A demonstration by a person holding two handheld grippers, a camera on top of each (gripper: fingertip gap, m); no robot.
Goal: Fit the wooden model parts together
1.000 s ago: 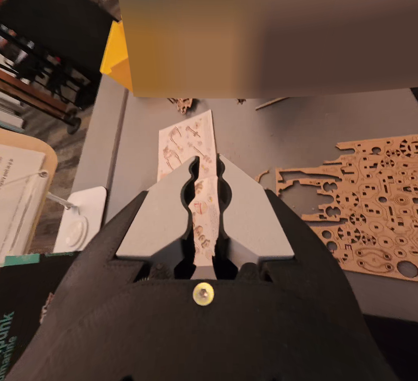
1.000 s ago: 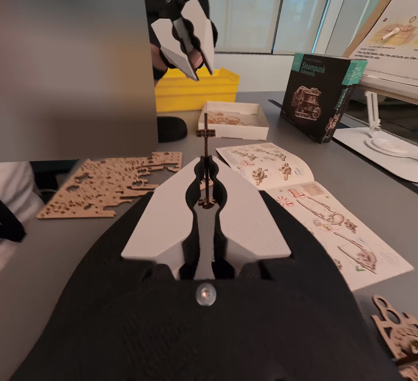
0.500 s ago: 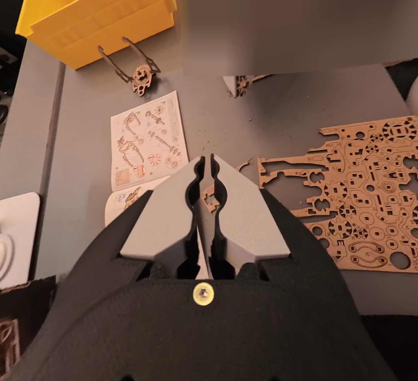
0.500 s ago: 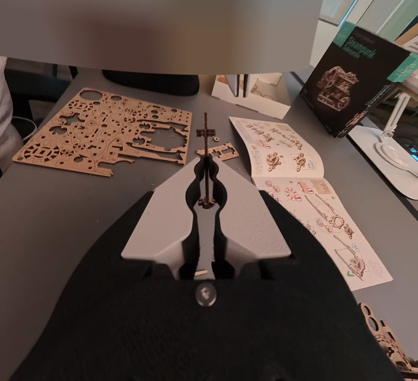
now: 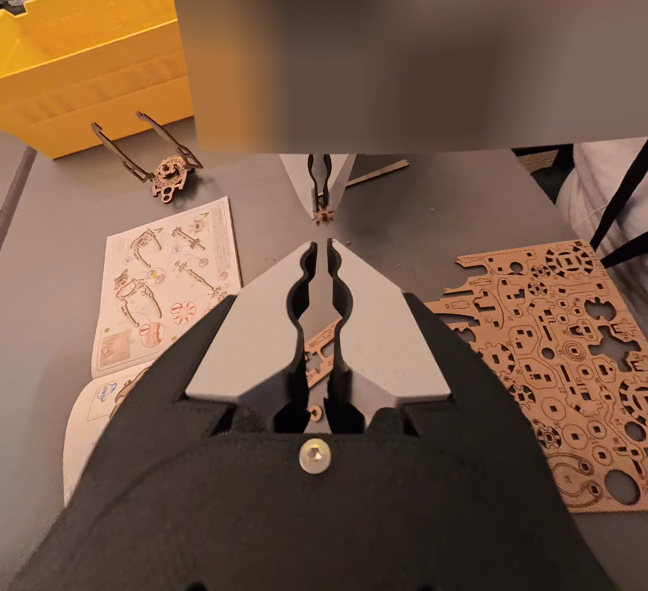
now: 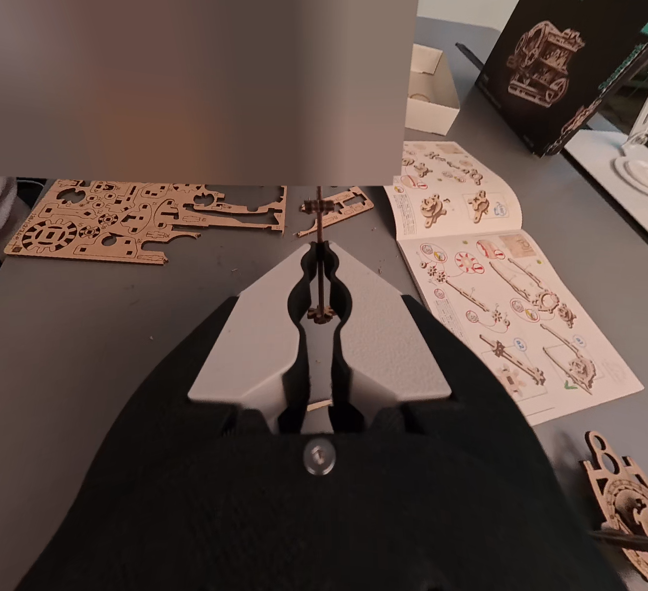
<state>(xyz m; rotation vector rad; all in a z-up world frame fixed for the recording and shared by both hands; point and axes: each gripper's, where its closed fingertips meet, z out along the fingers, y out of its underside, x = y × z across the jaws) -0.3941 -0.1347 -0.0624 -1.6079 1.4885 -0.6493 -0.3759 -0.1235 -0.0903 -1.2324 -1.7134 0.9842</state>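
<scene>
Two grippers facing tip to tip over grey table. Right gripper clamped on thin wooden axle, small gears at both ends. Left gripper nearly closed, narrow gap, nothing held; lower and nearer than 0.5 s ago, small loose wooden piece now under it. Punched plywood sheet at 3 o'clock, instruction booklet at 9, yellow bin at 11.
</scene>
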